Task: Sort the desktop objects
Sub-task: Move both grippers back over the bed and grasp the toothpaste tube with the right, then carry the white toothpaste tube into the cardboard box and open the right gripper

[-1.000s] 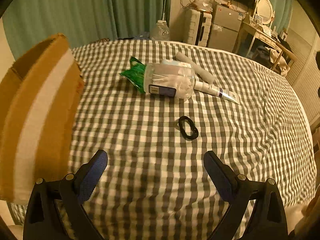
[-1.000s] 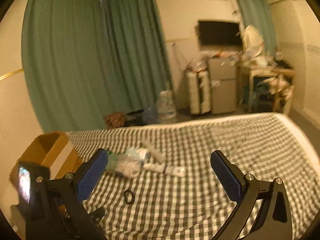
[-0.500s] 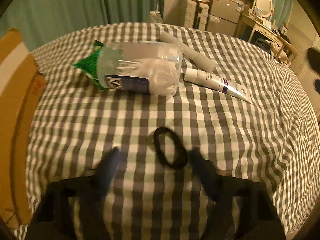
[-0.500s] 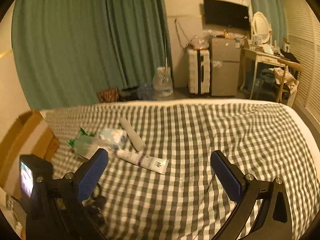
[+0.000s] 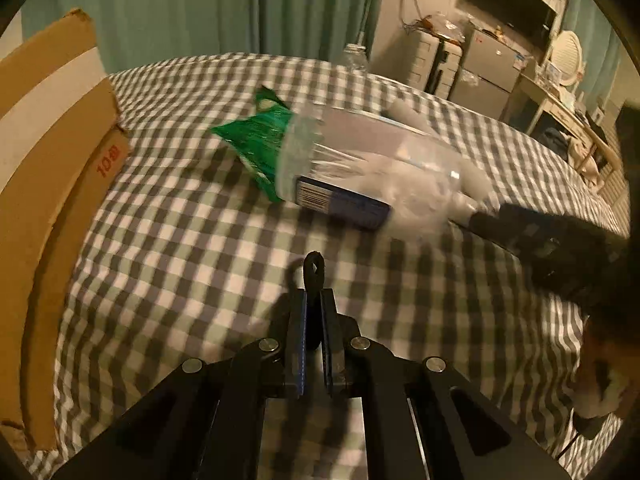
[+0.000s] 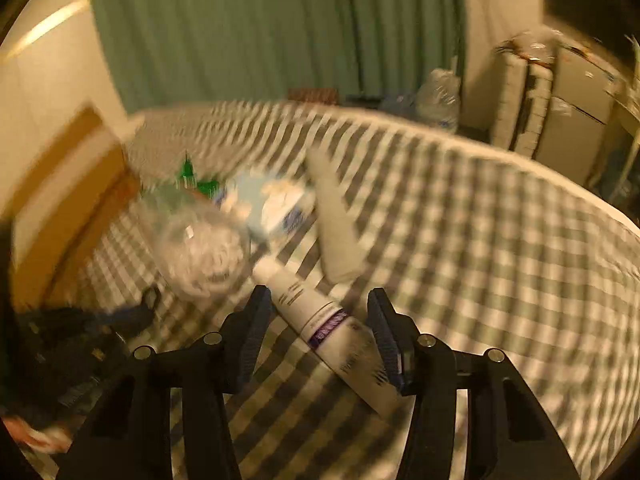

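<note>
black hair tie [image 5: 314, 270] – one – clenched in left tool [image 5: 313, 300]; right tool [image 6: 318, 308] closing round one white tube [image 6: 320, 316].

I'm in a bedroom at home, working over a bed [image 5: 168, 240] spread with a grey and white checked sheet. Long green curtains [image 6: 260, 32] hang from ceiling to floor behind it. By the far wall I see a flat television [image 5: 508, 16] mounted up high, a small grey fridge [image 5: 486, 70] with clutter on top, a pale ribbed suitcase [image 6: 520, 112] and a big clear water jug [image 6: 438, 98] on the floor. A white dressing table [image 5: 560, 112] with an oval mirror [image 5: 566, 54] stands to the right. An open cardboard box [image 5: 52, 152] sits at the bed's left edge.
</note>
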`<control>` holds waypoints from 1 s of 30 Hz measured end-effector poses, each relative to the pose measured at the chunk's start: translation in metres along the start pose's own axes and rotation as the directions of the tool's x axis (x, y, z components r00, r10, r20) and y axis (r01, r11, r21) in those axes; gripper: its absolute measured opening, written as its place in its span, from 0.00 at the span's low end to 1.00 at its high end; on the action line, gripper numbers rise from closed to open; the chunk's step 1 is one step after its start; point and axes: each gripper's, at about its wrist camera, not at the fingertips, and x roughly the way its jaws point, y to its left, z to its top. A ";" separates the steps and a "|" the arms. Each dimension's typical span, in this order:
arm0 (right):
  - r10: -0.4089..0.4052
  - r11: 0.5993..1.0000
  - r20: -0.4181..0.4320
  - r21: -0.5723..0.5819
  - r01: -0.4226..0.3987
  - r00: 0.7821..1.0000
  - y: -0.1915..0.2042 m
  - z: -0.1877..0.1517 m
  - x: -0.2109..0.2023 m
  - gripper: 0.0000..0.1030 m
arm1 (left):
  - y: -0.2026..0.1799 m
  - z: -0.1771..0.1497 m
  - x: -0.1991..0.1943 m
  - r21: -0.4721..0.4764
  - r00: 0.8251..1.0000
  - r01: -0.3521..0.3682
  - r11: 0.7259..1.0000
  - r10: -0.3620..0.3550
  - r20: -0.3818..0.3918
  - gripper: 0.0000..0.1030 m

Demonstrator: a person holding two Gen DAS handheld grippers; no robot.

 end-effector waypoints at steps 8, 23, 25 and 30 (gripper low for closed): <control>-0.001 0.998 -0.022 0.063 0.003 1.000 0.019 -0.020 -0.008 0.25 | 0.018 -0.011 -0.017 -0.047 1.000 -0.024 0.999 0.024 -0.005 0.06; 0.071 0.991 0.158 0.104 -0.088 0.985 0.148 -0.050 -0.142 0.23 | 0.046 -0.013 -0.127 -0.004 0.989 0.121 0.993 -0.120 0.089 0.06; 0.064 0.990 0.160 0.113 -0.083 0.985 0.158 -0.056 -0.154 0.23 | 0.053 -0.010 -0.135 -0.018 0.984 0.155 0.988 -0.153 0.086 0.06; 0.142 0.954 0.165 0.241 -0.180 0.976 0.165 -0.059 -0.180 0.23 | 0.068 0.003 -0.171 0.002 0.974 0.205 0.979 -0.205 0.092 0.06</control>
